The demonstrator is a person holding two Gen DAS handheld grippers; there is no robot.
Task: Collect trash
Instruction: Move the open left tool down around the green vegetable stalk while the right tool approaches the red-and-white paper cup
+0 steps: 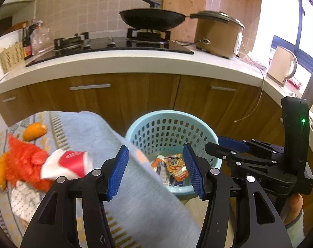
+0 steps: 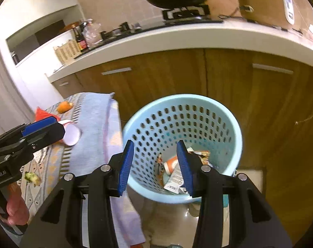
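Observation:
A light blue perforated basket (image 1: 166, 124) (image 2: 228, 122) stands on the floor before the cabinets, holding several wrappers (image 1: 176, 166) (image 2: 175, 173). On the cloth-covered table (image 1: 90, 128) (image 2: 94, 124) lie a red and white paper cup (image 1: 71, 163) (image 2: 71, 134), an orange net bag (image 1: 26, 163), an orange peel (image 1: 33, 131) (image 2: 63, 106) and a green scrap (image 2: 31, 177). My left gripper (image 1: 156, 169) is open and empty over the table's edge beside the basket. My right gripper (image 2: 155, 167) is open and empty above the basket's near rim.
A white counter (image 1: 135, 62) with a stove, wok (image 1: 152, 18), rice cooker (image 1: 218, 33) and kettle (image 1: 282, 66) runs behind. Wooden cabinet doors (image 1: 125, 95) stand right behind the basket. A loose cord (image 1: 257, 103) hangs from the counter.

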